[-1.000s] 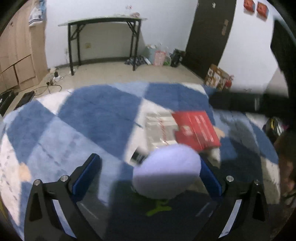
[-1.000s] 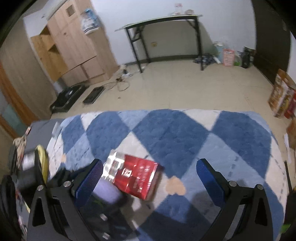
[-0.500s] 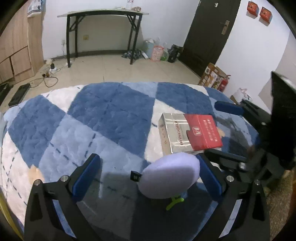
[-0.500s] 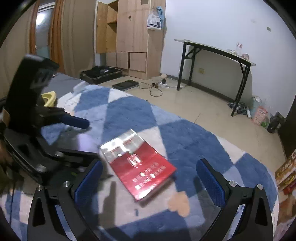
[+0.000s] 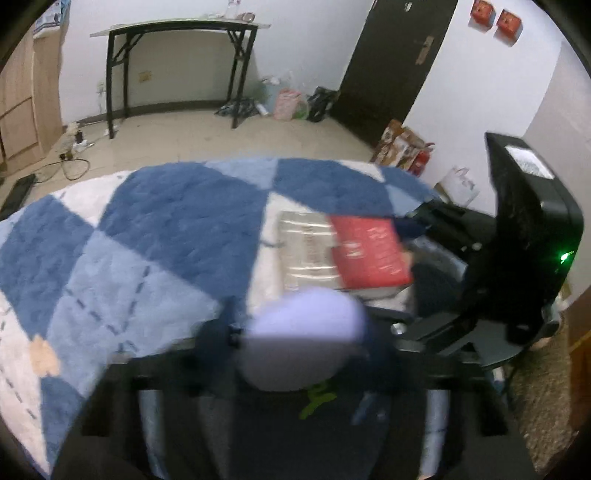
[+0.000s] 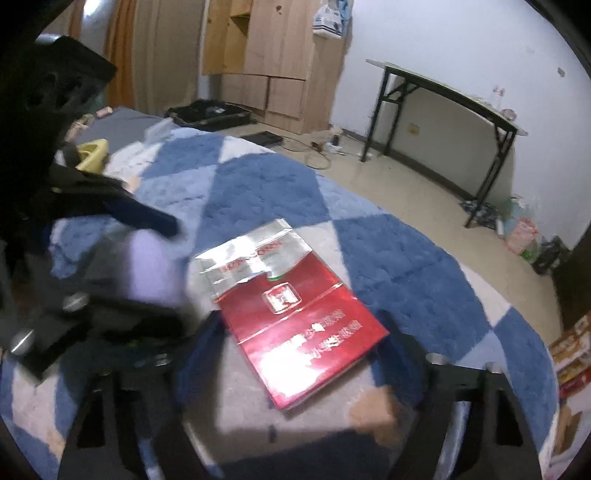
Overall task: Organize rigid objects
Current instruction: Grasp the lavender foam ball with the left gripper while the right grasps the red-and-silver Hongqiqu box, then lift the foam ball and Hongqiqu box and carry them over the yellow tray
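Note:
A red and silver carton (image 6: 291, 314) lies flat on the blue and white checked rug (image 6: 266, 192); it also shows in the left wrist view (image 5: 343, 254). My left gripper (image 5: 303, 332) is shut on a pale lavender oval object (image 5: 303, 336), just left of the carton; the object also shows in the right wrist view (image 6: 147, 266). My right gripper (image 6: 295, 343) is around the carton's near end, with its blurred fingers close on both sides. Whether they touch it is unclear.
A black-legged table (image 5: 177, 29) stands at the far wall, with bags beside a dark door (image 5: 391, 59). Wooden cabinets (image 6: 266, 55) stand behind the rug. A yellow item (image 6: 92, 155) lies on grey cloth at the rug's left edge.
My left gripper's fingers have closed onto the lavender object. My right gripper has moved forward and narrowed around the carton's near end.

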Tool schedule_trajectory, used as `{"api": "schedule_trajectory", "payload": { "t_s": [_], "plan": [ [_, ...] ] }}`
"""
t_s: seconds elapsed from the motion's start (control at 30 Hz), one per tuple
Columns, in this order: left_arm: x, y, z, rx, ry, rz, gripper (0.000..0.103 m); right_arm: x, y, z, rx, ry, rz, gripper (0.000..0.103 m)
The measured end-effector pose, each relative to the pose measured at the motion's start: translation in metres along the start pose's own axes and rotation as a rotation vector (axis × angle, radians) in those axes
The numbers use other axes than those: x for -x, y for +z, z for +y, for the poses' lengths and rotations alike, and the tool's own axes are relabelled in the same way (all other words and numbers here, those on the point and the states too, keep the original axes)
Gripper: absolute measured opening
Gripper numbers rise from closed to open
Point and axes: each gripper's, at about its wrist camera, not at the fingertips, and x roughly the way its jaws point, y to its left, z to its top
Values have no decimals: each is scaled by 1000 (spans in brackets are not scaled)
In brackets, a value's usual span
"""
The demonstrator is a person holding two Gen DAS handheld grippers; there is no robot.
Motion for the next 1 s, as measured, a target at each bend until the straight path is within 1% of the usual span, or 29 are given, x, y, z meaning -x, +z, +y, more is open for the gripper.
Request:
{"api": "schedule_trajectory", "payload": {
  "t_s": [0.07,0.13,0.2,0.27,0.3,0.33,0.4,0.47,0.5,0.53,0.57,0.63,0.67,0.73,0.77,0.9,0.93,0.97,1.0],
  "plan": [
    [-1,-2,-7,-51,27,3,54,0,-1,-1,-2,20,-2,70],
    [0,-2,-11,-57,36,10,54,1,-1,-2,-5,22,-2,66],
    [0,-1,-13,-63,46,7,55,6,-2,-6,-14,24,-3,65],
    [-5,-3,-10,-50,39,15,59,14,-6,-12,-32,1,-14,65],
    [-10,-4,-9,-42,33,28,62,16,-7,-18,-60,-7,-20,65],
    [-13,-5,-8,-43,37,31,63,15,-8,-22,-84,-5,-16,65],
    [-14,-7,-11,-59,57,17,63,9,-9,-20,-81,-10,5,65],
    [-13,-7,-11,-65,58,16,61,7,-7,-16,-74,-30,16,66],
    [-14,-7,-10,-64,55,16,61,7,-5,-16,-79,-29,11,68],
    [-14,-7,-9,-62,53,14,58,6,-4,-17,-86,-23,9,73],
    [-13,-8,-8,-60,56,10,56,3,-3,-19,-97,-19,10,75],
    [-14,-8,-8,-62,61,8,56,-2,-1,-22,-120,-11,15,76],
    [-13,-9,-9,-70,67,7,56,-4,-1,-23,-126,-13,18,75],
    [-15,-9,-12,-81,78,3,55,-5,2,-22,-142,-34,12,67],
    [-15,-9,-12,-84,83,-1,51,-7,3,-22,-149,-42,11,66],
    [-11,-8,-9,-67,90,-23,48,-10,5,-18,-156,-62,4,64],
    [-10,-8,-9,-64,98,-31,48,-9,5,-18,-156,-60,-1,63],
    [-7,-8,-10,-68,118,-45,48,-8,5,-19,-164,-74,16,63],
    [-4,-7,-11,-75,138,-60,47,-7,5,-19,-168,-74,10,62]
  ]
}}
